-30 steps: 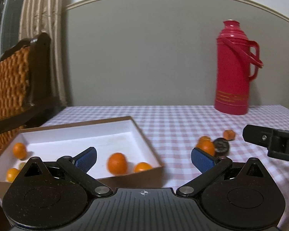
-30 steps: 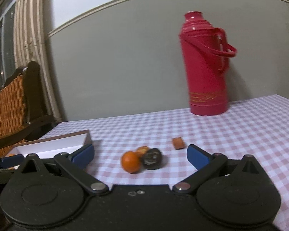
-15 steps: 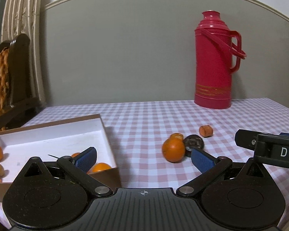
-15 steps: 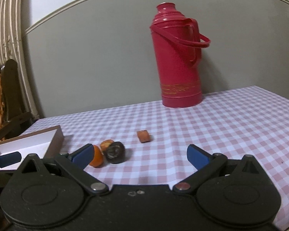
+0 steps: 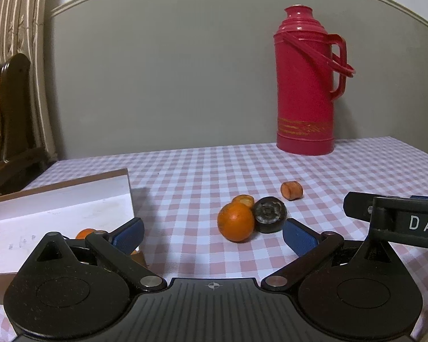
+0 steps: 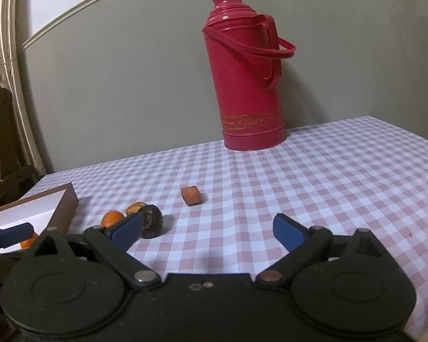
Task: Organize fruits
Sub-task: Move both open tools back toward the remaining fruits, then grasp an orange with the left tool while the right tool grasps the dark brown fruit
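Two hand-held grippers: the left hand-held gripper (image 5: 212,235) and the right hand-held gripper (image 6: 208,232) are hovering low over the counter (image 6: 342,176), both empty.
Left jaws: they are standing wide, with an orange (image 5: 236,221) lying on the cloth ahead, between the blue pads but not touched.
Right jaws: they are standing wide and have just been closing a little; nothing is lying between them.
Fruits on the cloth: the orange is touching a dark round fruit (image 5: 269,214); a smaller orange piece (image 5: 243,200) is sitting just behind them; a small reddish piece (image 6: 191,195) is lying apart.
Box: a white-lined box (image 5: 60,208) is resting at the left, with several oranges inside.
Background: a red thermos (image 6: 245,85) is standing upright by the wall.
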### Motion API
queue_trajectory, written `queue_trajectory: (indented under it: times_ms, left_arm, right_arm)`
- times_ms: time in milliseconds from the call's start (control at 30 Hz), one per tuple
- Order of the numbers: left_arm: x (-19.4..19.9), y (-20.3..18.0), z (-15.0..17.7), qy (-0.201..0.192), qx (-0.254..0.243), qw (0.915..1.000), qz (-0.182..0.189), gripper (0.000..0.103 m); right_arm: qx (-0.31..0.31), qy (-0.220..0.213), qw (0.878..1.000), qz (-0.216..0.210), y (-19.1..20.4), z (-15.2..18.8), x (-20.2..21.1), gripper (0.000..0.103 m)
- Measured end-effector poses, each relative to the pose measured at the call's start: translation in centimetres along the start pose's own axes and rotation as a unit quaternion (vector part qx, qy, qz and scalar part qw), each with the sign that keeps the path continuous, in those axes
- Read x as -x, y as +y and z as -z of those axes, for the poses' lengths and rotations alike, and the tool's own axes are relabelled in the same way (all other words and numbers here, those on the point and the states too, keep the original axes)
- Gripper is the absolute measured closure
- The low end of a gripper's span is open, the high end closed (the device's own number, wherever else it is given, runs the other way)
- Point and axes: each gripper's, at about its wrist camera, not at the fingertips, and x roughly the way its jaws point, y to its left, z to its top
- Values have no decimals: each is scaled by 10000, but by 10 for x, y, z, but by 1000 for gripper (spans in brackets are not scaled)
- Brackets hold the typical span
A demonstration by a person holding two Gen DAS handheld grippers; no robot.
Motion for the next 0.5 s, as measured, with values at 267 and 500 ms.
queue_trajectory:
  times_ms: [267, 500]
  left_arm:
    - [-6, -8, 0, 27, -121, 9999, -10, 6]
    - [-18, -8, -3, 169, -103, 9998, -3, 18]
  right_arm:
    - [86, 103, 9999, -65, 2, -1, -6, 25]
    - [107, 186, 9997, -150, 6, -3, -15, 32]
